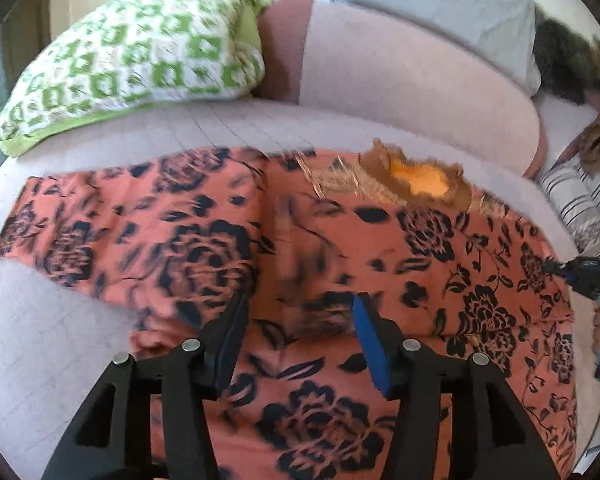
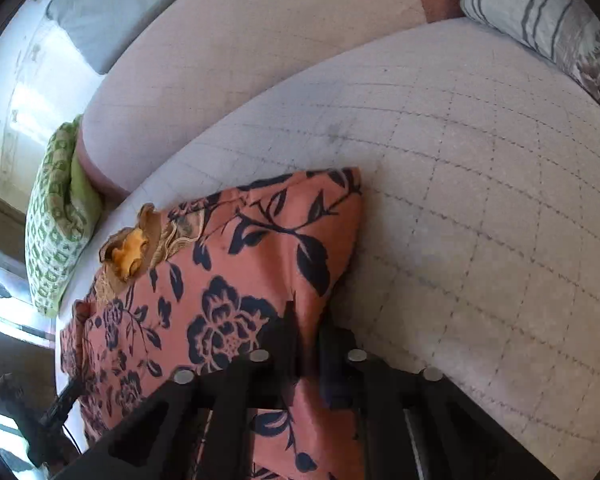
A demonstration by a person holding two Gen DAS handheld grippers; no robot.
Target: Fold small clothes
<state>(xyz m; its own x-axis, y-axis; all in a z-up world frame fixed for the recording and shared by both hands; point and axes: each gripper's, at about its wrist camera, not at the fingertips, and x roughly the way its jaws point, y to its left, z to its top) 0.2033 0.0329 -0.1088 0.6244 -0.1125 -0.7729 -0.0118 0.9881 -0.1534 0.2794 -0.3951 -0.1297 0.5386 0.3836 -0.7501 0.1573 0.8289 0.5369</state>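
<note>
We've got the floral garment point(image 2: 236, 280) spread on the sofa seat point(image 2: 480, 200); right tongs point(image 2: 306, 344) pinch its edge, left tongs point(image 1: 296, 332) hover part-open w/ nothing gripped (risk: one-sided pull drags and bunches the cloth — thin fabric may slip).

The salmon-pink, black-flowered cloth garment point(image 1: 340, 248) blurs mid-frame in the left view; its near part runs off the bottom edge.

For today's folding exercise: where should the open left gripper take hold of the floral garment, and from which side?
Probably the garment's free left edge, approached from above and outside: it lies flat on the sofa, while the right gripper already pinches the opposite edge.
</note>
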